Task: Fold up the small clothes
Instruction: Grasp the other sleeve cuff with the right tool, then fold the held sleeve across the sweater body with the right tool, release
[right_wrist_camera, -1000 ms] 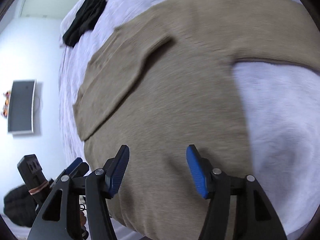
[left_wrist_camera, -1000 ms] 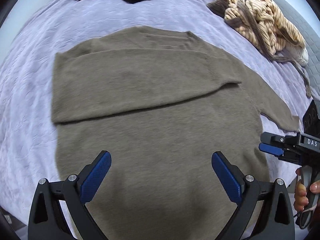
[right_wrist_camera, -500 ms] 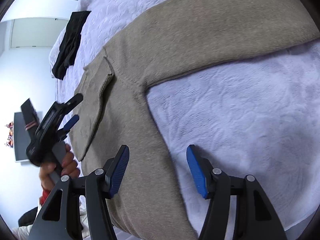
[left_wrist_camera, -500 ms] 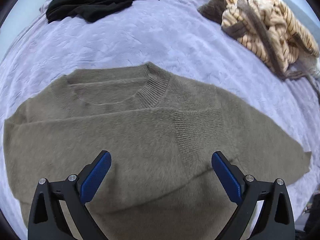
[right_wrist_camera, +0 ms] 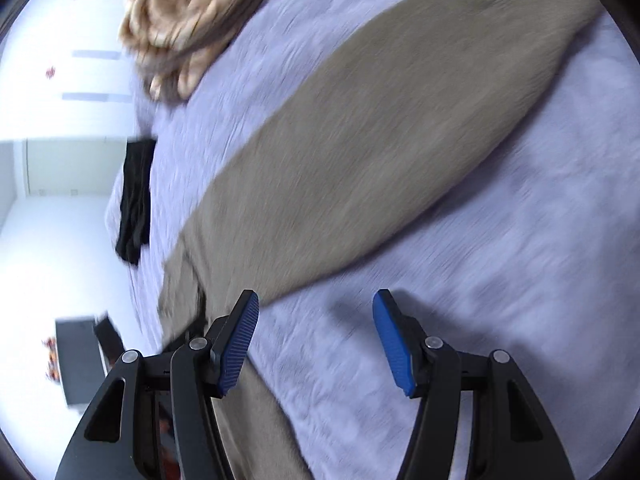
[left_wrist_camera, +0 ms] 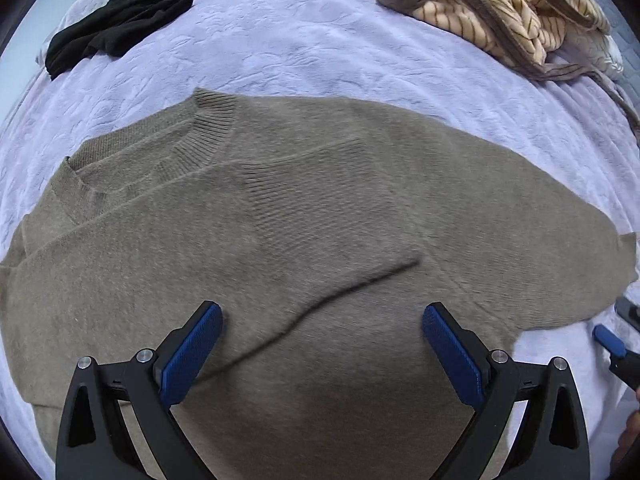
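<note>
Sweater (left_wrist_camera: pixel 320 240), taupe knit, lies flat on the bed (left_wrist_camera: pixel 360 60), filling the centre and lower part of the left wrist view. Left gripper (left_wrist_camera: pixel 322 344) at bottom of frame: fingers (left_wrist_camera: pixel 192 354) w/ blue pads spread wide apart, nothing between them, hovering over the sweater's body. Just beyond them one sleeve is folded across the chest, its ribbed cuff ending near centre frame; ribbed collar sits upper left of the garment. Other sleeve runs out to the right edge of frame.

Right gripper (right_wrist_camera: pixel 316 344) at bottom of the right wrist view: fingers (right_wrist_camera: pixel 240 344) also apart, holding nothing, over bare lavender bedspread. Left finger sits right at the sweater's edge; can't tell if it touches. Outstretched sleeve (right_wrist_camera: pixel 380 152) slants from lower left to upper right of that frame, blurred.

Further out: black garment (left_wrist_camera: pixel 132 12) upper left in left view, well apart from the sweater. Striped cream-and-brown garment (left_wrist_camera: pixel 500 8) heaped at upper right. A bit of the right gripper shows at the left view's far right edge.
</note>
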